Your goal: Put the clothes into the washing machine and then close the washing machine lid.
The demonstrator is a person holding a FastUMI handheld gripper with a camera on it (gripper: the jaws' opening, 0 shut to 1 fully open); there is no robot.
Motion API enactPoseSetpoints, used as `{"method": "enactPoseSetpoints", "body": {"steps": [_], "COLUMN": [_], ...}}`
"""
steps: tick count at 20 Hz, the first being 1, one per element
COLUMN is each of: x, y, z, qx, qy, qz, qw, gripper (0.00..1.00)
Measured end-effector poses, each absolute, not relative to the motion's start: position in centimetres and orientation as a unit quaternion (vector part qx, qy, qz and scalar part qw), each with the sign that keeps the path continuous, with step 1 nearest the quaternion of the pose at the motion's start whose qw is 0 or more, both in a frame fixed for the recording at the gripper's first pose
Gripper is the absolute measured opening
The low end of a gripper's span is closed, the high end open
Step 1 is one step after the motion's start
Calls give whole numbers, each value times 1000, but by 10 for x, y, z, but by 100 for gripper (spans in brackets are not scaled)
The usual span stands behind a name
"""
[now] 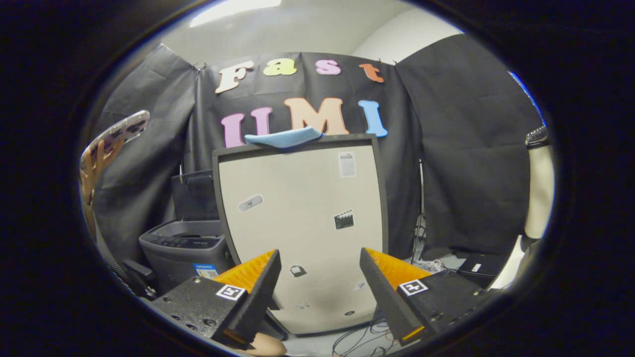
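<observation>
Beyond the wide-open, empty gripper (320, 277) jaws stands a smooth raised lid (302, 223), soft blue cloth (284, 137) atop.

My fingers (258, 277) stand apart with ribbed inner faces, gripping nothing; ahead, the washing machine lid (302, 223) looks like smooth matt plastic with small stickers; a soft cloth (285, 137) drapes its top edge; the bin (186, 253) is dull plastic.
</observation>
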State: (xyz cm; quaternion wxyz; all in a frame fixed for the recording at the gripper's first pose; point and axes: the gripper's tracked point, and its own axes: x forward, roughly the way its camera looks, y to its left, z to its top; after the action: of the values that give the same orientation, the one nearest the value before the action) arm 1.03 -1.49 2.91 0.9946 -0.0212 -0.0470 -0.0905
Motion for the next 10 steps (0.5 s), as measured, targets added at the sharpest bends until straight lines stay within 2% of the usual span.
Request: {"method": "enactPoseSetpoints", "body": {"steps": [10], "x": [59], "y": [42], "z": [175], "qx": [-72], "qy": [-91], "qz": [-65], "qw": [991], "gripper": [97]}}
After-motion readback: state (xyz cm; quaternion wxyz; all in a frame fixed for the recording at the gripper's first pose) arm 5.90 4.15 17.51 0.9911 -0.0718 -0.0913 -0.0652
